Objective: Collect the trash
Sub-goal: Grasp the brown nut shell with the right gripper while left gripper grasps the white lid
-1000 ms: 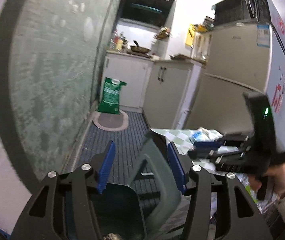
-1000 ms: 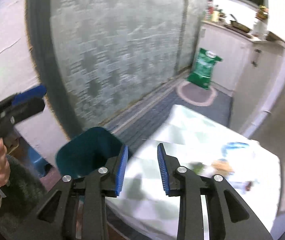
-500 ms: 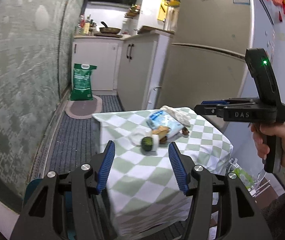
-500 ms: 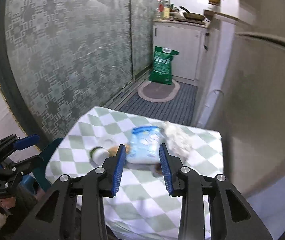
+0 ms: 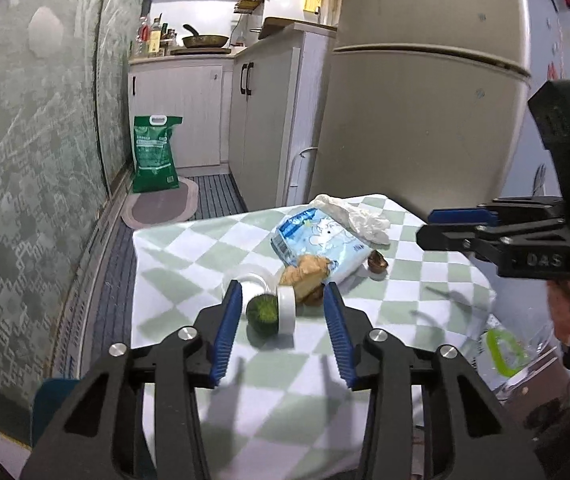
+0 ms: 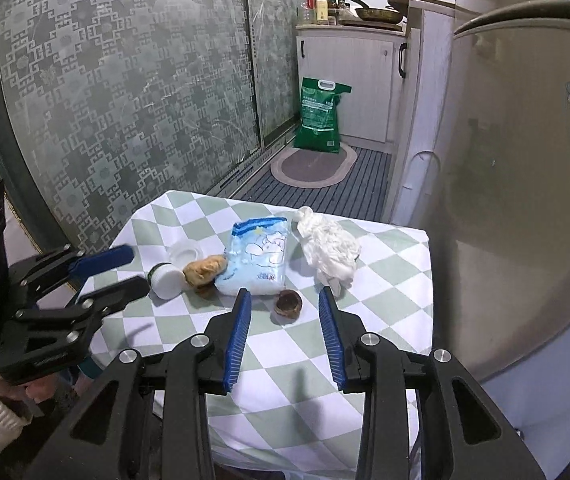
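Trash lies on a small table with a green-and-white checked cloth (image 5: 189,240) (image 6: 385,276). A blue snack bag (image 5: 319,238) (image 6: 259,258), crumpled white tissue (image 5: 359,216) (image 6: 331,246), a brown crust (image 5: 305,274) (image 6: 205,268), a small brown shell (image 5: 377,262) (image 6: 287,304), a white jar with green contents (image 5: 273,312) (image 6: 167,278) and a clear lid (image 5: 251,280) (image 6: 184,254). My left gripper (image 5: 283,334) is open, just short of the jar. My right gripper (image 6: 285,336) is open, just short of the shell.
A fridge (image 5: 421,120) stands behind the table on the right. A patterned glass door (image 6: 125,92) runs along the left. A green sack (image 5: 154,154) and an oval mat (image 6: 313,162) sit on the kitchen floor. A teal bin edge (image 5: 51,404) shows at lower left.
Both grippers have swung from the bin and floor toward the table and moved closer to the trash. Both stay open.
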`<action>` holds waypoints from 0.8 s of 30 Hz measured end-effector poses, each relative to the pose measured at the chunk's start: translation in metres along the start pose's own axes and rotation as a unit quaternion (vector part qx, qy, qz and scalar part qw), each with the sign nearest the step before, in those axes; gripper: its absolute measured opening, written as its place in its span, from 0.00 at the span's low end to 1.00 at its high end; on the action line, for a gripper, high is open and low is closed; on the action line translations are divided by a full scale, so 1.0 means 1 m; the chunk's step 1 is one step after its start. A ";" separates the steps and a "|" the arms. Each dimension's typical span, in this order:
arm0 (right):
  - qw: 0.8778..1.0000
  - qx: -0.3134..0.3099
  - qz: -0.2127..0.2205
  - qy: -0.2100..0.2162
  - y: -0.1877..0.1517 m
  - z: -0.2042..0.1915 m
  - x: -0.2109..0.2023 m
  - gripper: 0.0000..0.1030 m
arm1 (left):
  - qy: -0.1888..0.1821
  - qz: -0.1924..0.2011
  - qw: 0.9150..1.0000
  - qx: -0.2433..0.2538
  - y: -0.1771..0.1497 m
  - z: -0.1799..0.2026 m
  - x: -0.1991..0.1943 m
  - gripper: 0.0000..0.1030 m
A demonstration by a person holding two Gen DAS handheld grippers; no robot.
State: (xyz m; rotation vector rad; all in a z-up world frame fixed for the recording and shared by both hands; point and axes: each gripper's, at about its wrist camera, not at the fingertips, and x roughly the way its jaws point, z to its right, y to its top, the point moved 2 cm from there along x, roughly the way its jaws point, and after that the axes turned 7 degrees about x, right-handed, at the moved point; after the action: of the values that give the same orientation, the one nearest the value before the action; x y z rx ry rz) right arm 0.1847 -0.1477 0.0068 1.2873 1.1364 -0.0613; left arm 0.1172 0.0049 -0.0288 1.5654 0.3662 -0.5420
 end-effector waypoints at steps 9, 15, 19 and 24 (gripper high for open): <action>1.000 0.006 -0.008 -0.005 -0.006 0.011 0.004 0.34 | 0.000 -0.012 1.000 -0.004 0.000 -0.001 0.024 0.31; 1.000 0.005 -0.011 -0.009 -0.009 0.014 0.003 0.32 | 0.006 -0.012 1.000 -0.005 0.001 -0.003 0.027 0.21; 1.000 0.006 -0.013 -0.011 -0.009 0.014 0.004 0.31 | 0.005 -0.011 1.000 -0.008 0.000 -0.004 0.026 0.16; 1.000 0.005 -0.014 -0.008 -0.009 0.012 0.006 0.29 | 0.016 -0.008 1.000 0.018 0.000 0.002 0.024 0.13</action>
State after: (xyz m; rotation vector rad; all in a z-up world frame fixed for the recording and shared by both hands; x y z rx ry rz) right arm 0.1899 -0.1573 -0.0051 1.2781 1.1417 -0.0972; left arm 0.1368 0.0006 -0.0421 1.6084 0.3964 -0.5386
